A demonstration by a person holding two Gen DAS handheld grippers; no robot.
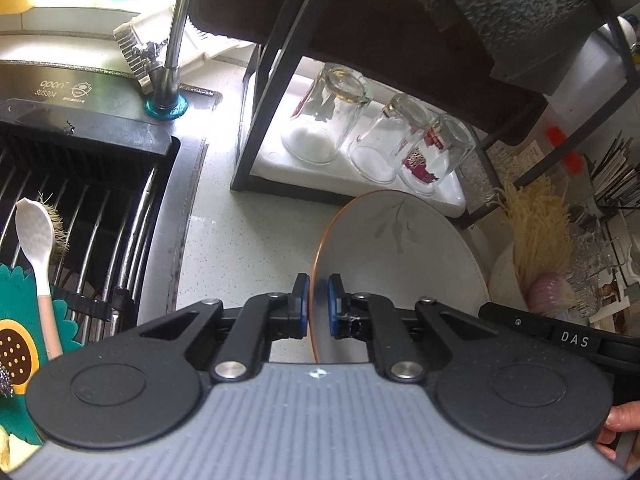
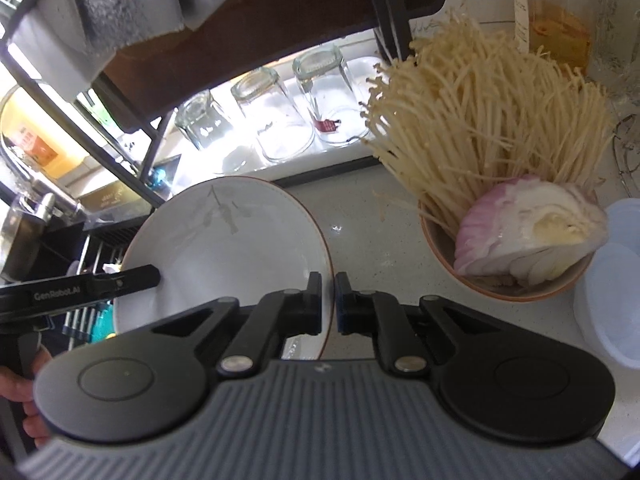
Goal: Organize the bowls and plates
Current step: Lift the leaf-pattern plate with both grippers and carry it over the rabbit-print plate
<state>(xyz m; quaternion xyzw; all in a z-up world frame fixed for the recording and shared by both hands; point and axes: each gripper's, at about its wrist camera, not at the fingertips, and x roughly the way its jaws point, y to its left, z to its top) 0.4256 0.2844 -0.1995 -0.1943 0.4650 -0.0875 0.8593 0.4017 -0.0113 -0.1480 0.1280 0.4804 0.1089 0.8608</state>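
I hold one white plate (image 1: 400,248) by opposite rims, the left gripper (image 1: 319,306) and the right gripper (image 2: 328,304) each pinched tight on its orange edge, the plate tilted just above the counter (image 1: 248,240) between the sink (image 1: 80,216) and the bowl (image 2: 512,292) of mushrooms and onion. By my reading the sorting is barely begun: this plate has no resting place yet, and that bowl stands untouched. Room is tight, with the rack (image 1: 256,112) of upturned glasses (image 1: 372,140) close ahead and open counter only toward the sink's edge.
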